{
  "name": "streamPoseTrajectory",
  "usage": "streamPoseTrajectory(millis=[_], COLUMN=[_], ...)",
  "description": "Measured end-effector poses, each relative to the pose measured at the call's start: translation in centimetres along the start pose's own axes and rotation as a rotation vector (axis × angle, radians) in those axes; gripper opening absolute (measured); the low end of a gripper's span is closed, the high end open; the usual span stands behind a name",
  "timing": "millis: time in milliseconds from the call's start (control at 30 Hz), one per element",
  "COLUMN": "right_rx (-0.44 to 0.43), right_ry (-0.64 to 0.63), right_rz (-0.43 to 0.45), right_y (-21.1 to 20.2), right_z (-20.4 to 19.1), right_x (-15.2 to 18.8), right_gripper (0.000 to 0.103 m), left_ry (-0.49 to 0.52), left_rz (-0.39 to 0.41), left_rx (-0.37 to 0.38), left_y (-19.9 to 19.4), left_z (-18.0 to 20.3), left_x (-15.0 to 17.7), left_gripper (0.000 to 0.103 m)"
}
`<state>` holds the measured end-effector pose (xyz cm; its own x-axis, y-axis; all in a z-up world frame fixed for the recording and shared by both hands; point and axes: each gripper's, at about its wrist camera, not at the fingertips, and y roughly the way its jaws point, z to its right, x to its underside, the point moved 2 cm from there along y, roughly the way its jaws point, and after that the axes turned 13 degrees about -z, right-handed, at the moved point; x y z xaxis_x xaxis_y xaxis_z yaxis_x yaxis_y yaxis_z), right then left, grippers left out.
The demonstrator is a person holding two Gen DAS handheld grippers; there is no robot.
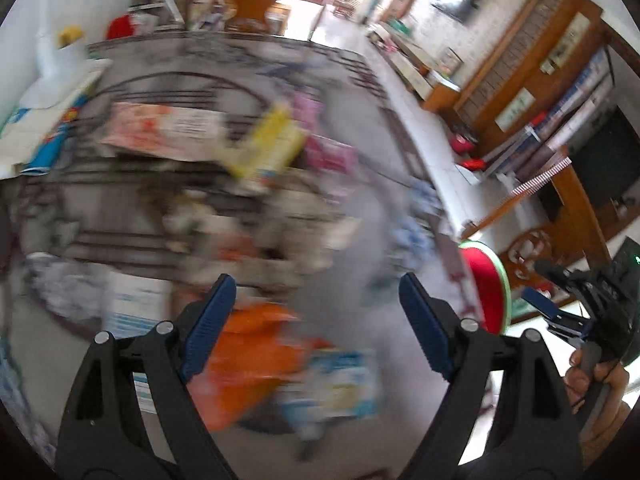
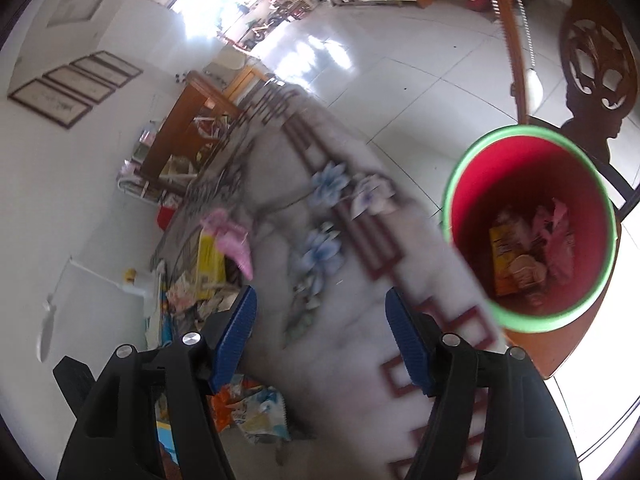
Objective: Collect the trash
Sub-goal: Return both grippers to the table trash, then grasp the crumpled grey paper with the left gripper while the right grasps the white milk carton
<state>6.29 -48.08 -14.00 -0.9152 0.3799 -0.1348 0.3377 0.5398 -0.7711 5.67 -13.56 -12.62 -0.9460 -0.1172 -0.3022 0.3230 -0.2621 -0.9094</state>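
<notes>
Several wrappers lie scattered on a patterned marble table (image 1: 344,128). In the blurred left wrist view my left gripper (image 1: 316,320) is open above an orange wrapper (image 1: 256,356) and a blue-white packet (image 1: 340,384); a yellow packet (image 1: 268,144) and a pink packet (image 1: 328,152) lie further off. My right gripper (image 2: 320,332) is open and empty over the table edge (image 2: 360,344). A red bin with a green rim (image 2: 532,224) sits to its right with wrappers inside. The bin also shows in the left wrist view (image 1: 486,284).
A carved wooden chair (image 2: 592,64) stands behind the bin on a white tiled floor (image 2: 400,80). Wooden shelves (image 1: 532,92) with books line the wall. A pink wrapper (image 2: 232,240) and a yellow packet (image 2: 210,260) lie on the table's far part.
</notes>
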Motion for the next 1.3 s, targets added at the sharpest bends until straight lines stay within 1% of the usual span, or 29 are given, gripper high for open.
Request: streamPoseTrajectory(millis=[100,233,300,367,400,467,533,633,667,700,733,767,800,867,933,1000,1133,1233,1300], right_rx=[0.016,0.036,0.040,0.067,0.080,0.096,0.112,0.148,0.156,0.166,0.179,0.188,0.194,0.210,0.234,0.255,0.283,0.268,0.289], right_ry=[-0.008,-0.028,-0.052,-0.110,-0.135,-0.171,-0.209,-0.263,-0.281,-0.298,-0.316,-0.332,-0.348,-0.389,-0.425,-0.445,-0.452,-0.459,-0.478], right_rz=[-0.006,-0.010,-0.012,-0.022,-0.028,-0.041,-0.057,-0.088,-0.100,-0.114,-0.135,-0.153,-0.169,-0.201,-0.219,-0.227,-0.270,-0.299,-0.317], right_y=[1.7,4.1,5.1,6.6,7.2,8.2,9.3,11.1,11.6,12.3,13.0,13.7,14.3,15.6,16.5,17.2,19.0,20.4,21.6], right_z=[-2.5,-6.1,-7.9,-10.6,-11.7,-13.5,-15.2,-17.6,-18.2,-18.8,-19.4,-19.9,-20.4,-21.4,-22.1,-22.4,-22.8,-23.4,-23.8], right_x=[1.6,4.0,5.0,6.7,7.3,8.5,9.7,11.6,12.1,12.6,13.2,13.8,14.4,15.5,16.0,16.3,16.4,16.8,17.0], right_gripper=[0.065,0.065,0.065,0.065,0.065,0.065,0.065,0.065,0.065,0.065,0.065,0.065,0.065,0.064,0.064,0.064,0.064,0.064,0.064], left_ry=[-0.048,-0.064,-0.053,-0.042,-0.042,-0.032,-0.022,-0.012,-0.007,-0.005,-0.012,-0.018,-0.021,-0.021,-0.038,-0.048,-0.079,-0.100,-0.109], left_rz=[0.008,-0.007,-0.028,-0.061,-0.081,-0.128,-0.163,-0.180,-0.177,-0.177,-0.183,-0.182,-0.177,-0.155,-0.139,-0.125,-0.110,-0.101,-0.101], left_rx=[-0.034,-0.095,-0.130,-0.171,-0.182,-0.177,-0.175,-0.127,-0.112,-0.091,-0.054,-0.026,-0.024,-0.053,-0.045,-0.054,-0.061,-0.063,-0.062], left_y=[-1.2,-2.1,-2.1,-1.5,-1.1,-0.1,1.2,2.3,2.5,2.7,2.7,2.5,2.3,1.5,0.6,-0.2,-1.4,-1.9,-2.0], left_z=[-5.4,-11.2,-13.5,-16.0,-16.9,-18.4,-19.1,-19.5,-19.5,-19.5,-19.5,-19.4,-19.4,-19.3,-19.8,-20.4,-21.9,-22.4,-22.5], left_x=[0.1,0.5,0.8,1.1,1.1,1.2,1.3,1.0,1.0,0.9,0.8,0.8,0.8,0.8,1.1,1.3,2.2,2.6,2.5], left_gripper=[0.081,0.081,0.081,0.082,0.082,0.082,0.082,0.081,0.078,0.069,0.055,0.049,0.044,0.042,0.042,0.042,0.042,0.042,0.042])
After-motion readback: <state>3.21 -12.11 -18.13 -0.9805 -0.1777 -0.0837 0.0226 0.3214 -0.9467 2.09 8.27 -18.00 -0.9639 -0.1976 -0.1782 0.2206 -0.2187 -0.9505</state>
